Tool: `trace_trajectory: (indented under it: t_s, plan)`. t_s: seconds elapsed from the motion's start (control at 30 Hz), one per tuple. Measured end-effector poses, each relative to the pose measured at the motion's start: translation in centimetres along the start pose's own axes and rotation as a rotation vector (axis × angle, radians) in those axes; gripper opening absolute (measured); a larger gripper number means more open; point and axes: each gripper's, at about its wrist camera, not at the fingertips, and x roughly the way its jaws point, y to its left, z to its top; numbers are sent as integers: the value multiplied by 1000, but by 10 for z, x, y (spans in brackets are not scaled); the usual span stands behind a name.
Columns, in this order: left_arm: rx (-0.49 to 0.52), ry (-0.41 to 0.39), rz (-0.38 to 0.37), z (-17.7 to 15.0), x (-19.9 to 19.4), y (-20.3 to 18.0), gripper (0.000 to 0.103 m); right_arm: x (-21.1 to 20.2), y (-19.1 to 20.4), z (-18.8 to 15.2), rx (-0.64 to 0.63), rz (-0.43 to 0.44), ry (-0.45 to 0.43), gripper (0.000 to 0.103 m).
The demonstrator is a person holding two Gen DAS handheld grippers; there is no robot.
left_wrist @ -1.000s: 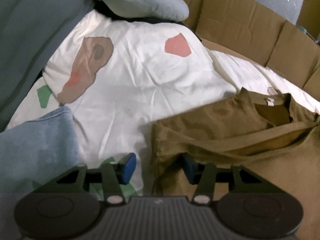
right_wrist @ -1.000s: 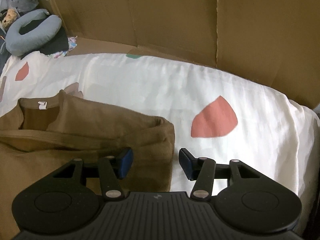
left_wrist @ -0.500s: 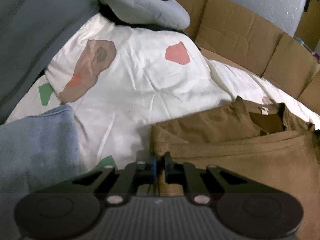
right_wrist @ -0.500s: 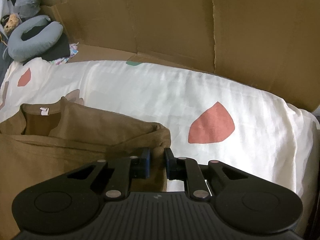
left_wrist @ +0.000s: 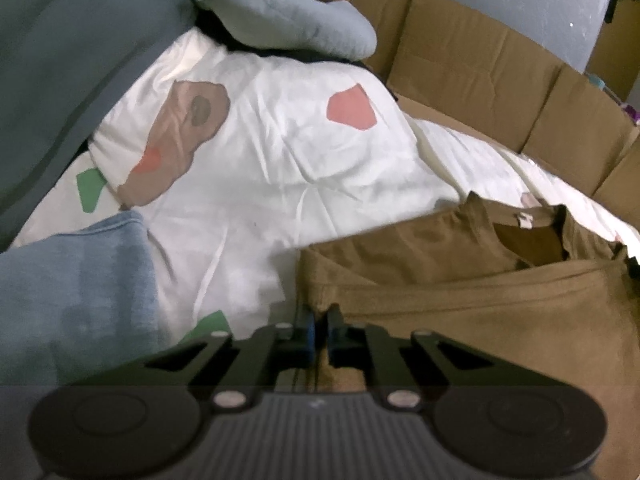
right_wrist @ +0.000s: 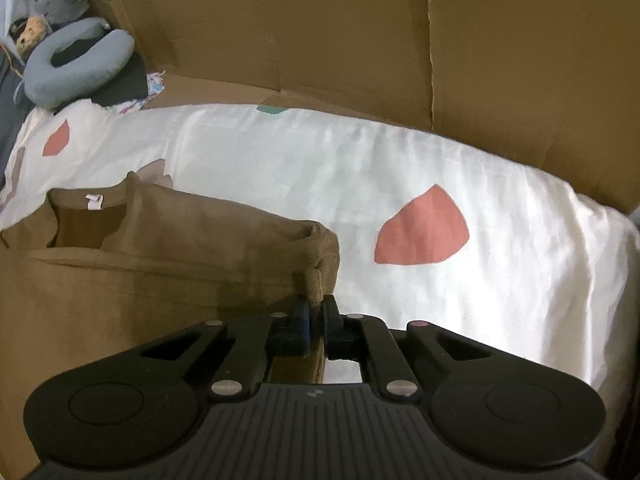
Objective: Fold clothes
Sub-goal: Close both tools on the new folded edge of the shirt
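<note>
Both grippers, left [left_wrist: 319, 330] and right [right_wrist: 316, 314], were clenched on opposite side edges of the olive-brown cotton T-shirt [left_wrist: 460, 308] lying part-folded on the white patterned bedsheet [right_wrist: 360, 168], its final folds seemingly undone.

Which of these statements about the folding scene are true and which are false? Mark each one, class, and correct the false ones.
1. The left tongs are shut on the brown shirt. True.
2. The right tongs hang open above the sheet. False: they pinch the shirt's right edge.
3. The shirt's white neck label is showing. True.
4. The bed sheet is plain blue. False: it is white with coloured patches.
5. Cardboard stands behind the bed. True.
</note>
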Motion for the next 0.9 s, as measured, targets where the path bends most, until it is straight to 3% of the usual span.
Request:
trace_trajectory:
  t_s: [0.33, 0.9]
  plan:
    - [13, -81, 4, 5, -36, -8, 5, -36, 11, 10, -22, -72, -56, 3]
    - [28, -103, -13, 41, -17, 6, 5, -24, 7, 44, 11, -88, -106, 3]
